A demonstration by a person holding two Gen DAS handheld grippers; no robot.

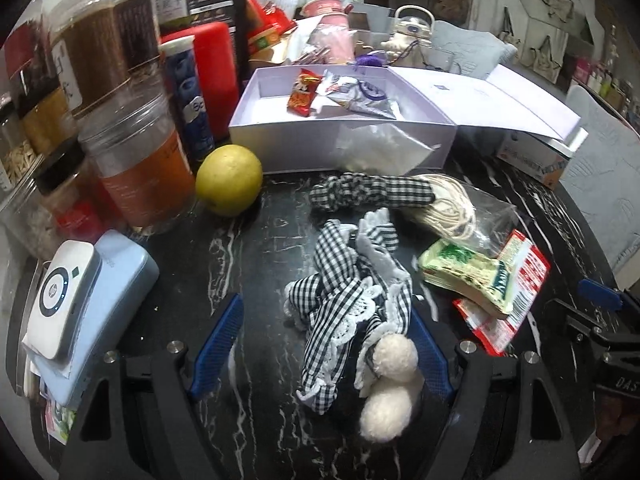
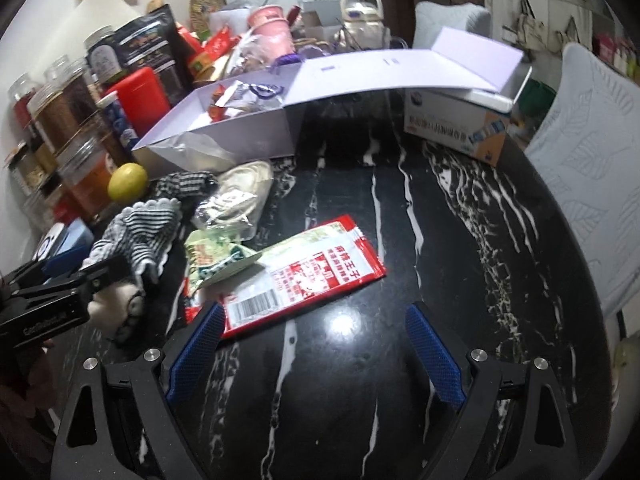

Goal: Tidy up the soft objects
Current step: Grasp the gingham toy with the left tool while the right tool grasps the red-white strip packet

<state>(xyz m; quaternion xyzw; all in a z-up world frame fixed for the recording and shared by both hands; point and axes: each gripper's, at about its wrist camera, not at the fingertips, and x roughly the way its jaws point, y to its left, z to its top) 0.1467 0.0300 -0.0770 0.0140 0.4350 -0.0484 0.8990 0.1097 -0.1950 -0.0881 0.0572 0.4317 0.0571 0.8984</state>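
Note:
A soft doll in a black-and-white checked dress (image 1: pixel 344 300) with white pom-pom feet (image 1: pixel 394 354) lies on the black marble table (image 1: pixel 256 264). My left gripper (image 1: pixel 320 344) is open, its blue fingers on either side of the doll's lower half. The doll also shows in the right wrist view (image 2: pixel 140 232). A checked fabric piece (image 1: pixel 368 192) and a bag of cream cord (image 1: pixel 444 204) lie behind it. An open lavender box (image 1: pixel 340 148) holds snack packets (image 1: pixel 304 92). My right gripper (image 2: pixel 314 344) is open and empty over bare table, beside a red snack packet (image 2: pixel 304 276).
Jars (image 1: pixel 140 168) and a yellow fruit (image 1: pixel 230 180) stand at the left. A white device on a blue case (image 1: pixel 80 300) lies at front left. Green and red packets (image 1: pixel 480 280) lie to the doll's right. A carton (image 2: pixel 456 128) and padded chair (image 2: pixel 588 168) are at right.

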